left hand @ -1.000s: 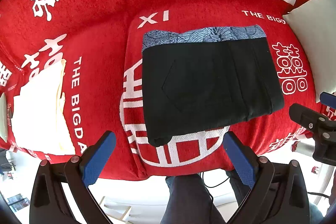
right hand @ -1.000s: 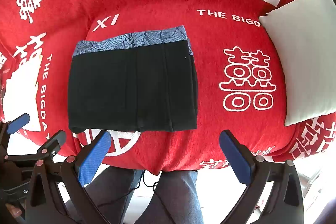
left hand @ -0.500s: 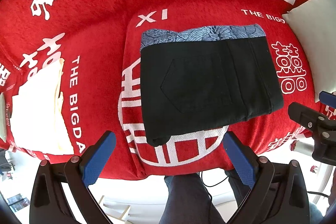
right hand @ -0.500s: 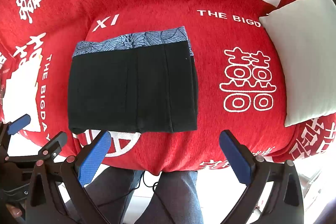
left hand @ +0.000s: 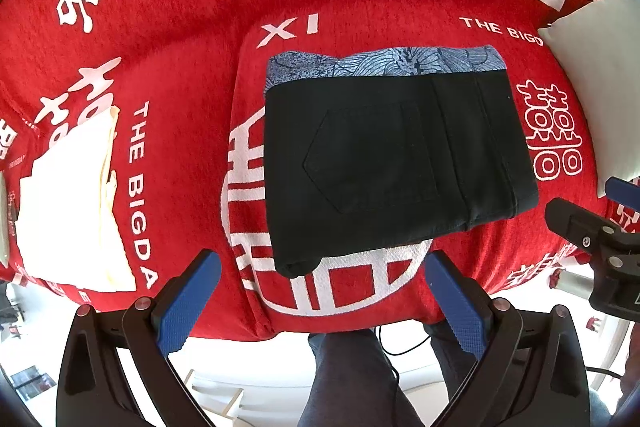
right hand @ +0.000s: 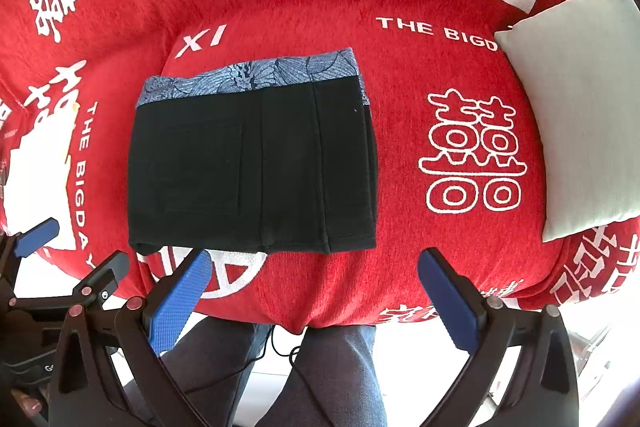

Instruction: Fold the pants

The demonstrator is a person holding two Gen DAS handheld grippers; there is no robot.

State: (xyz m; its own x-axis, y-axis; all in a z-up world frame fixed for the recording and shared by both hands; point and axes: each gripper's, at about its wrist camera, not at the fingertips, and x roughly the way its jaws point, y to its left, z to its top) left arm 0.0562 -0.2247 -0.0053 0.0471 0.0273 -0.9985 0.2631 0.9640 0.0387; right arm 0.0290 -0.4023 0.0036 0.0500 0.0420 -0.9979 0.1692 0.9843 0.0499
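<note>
**Black pants folded flat on the red sofa, both grippers hanging back empty**

So the black pants with the blue patterned waistband are sitting as a compact folded rectangle on the middle seat cushion of the red fabric sofa cover with white characters and lettering. The waistband strip runs along the far edge, and you can see a back pocket outline on the top layer in the left wrist view. The near left corner of the stack sags a bit over a big white round print on the cover.

The left gripper sits off the front edge of the cushion, blue-padded fingers spread wide, nothing between them, not touching the pants. Same deal with the right gripper: jaws wide apart, empty, hovering just short of the near edge of the fold.

Around it: a stack of folded cream-white cloth lies on the cushion to the left, well apart from the pants. A pale grey-white square pillow leans at the right end of the sofa. Below the cushion edge you can see the person's legs in dark grey trousers, plus a thin black cable dangling there.
</note>
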